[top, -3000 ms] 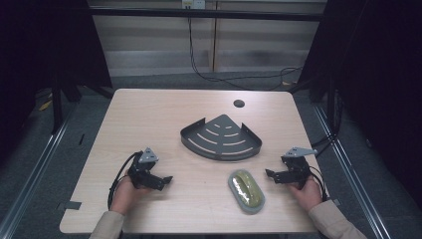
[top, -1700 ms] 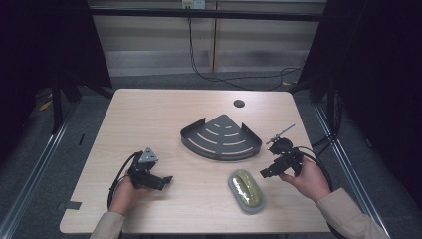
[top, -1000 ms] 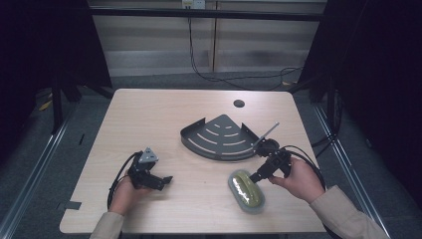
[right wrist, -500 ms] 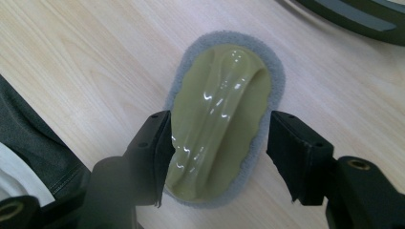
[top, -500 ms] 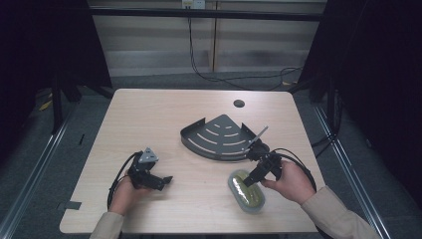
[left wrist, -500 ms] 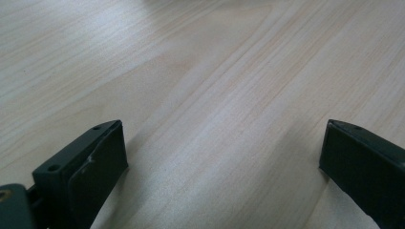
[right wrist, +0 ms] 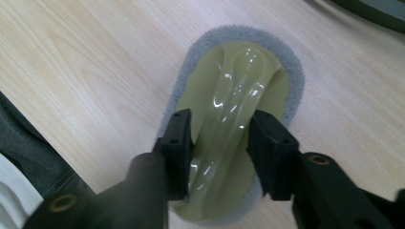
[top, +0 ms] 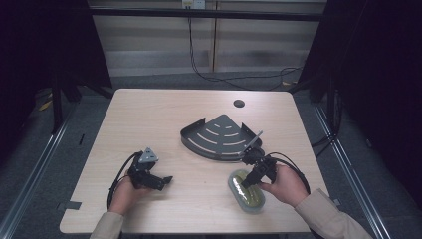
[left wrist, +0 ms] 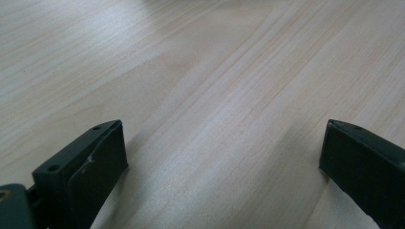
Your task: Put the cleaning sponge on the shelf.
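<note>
in the high view the right gripper point(top: 247, 182) and hand cover part of the scrubber point(top: 246, 190), and the near end of the scrubber point(right wrist: 237, 114) is hidden behind the jaws in the right gripper view. it lies flat on the surface point(top: 199, 124), just in front of the dark corner shelf point(top: 219, 138). the right jaws have just been closing and now clamp its raised glossy handle. the left gripper point(top: 158, 181) rests well apart, jaws wide open over bare wood.

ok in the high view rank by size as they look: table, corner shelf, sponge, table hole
1. table
2. corner shelf
3. sponge, partly covered by the right gripper
4. table hole
</note>
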`<state>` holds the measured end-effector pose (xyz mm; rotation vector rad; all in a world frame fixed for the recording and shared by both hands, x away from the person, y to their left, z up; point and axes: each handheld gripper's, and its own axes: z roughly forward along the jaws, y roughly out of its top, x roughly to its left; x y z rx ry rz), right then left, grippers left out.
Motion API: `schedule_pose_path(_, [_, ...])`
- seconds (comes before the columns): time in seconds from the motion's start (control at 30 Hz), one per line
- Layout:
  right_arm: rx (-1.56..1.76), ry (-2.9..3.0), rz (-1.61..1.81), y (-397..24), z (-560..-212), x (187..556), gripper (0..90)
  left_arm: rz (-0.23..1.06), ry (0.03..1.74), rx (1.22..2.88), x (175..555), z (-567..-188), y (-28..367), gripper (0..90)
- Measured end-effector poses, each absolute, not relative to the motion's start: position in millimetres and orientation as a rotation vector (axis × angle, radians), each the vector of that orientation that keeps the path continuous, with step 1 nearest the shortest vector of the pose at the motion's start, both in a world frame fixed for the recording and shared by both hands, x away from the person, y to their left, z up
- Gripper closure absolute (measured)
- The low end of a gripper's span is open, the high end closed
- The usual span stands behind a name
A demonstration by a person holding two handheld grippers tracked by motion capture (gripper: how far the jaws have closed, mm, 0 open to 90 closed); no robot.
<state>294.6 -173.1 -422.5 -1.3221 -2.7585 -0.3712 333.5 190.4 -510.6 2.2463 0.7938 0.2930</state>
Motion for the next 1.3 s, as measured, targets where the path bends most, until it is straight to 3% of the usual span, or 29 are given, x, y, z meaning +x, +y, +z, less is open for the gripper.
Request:
schedule_pose_path(0.03, [-1.326, -2.774, -0.367, -173, -421, 294, 69.7, 0.293, 0.794, 2.247, 333, -511, 190, 1.5])
schedule_pose_path(0.1, [-1.318, -2.784, -0.38, -173, -420, 294, 71.5, 0.293, 0.795, 2.246, 333, -511, 190, 1.5])
schedule_pose_path(1.3, [-1.367, -2.823, -0.417, -186, -359, 341, 71.7, 0.294, 0.796, 2.24, 333, -511, 190, 1.5])
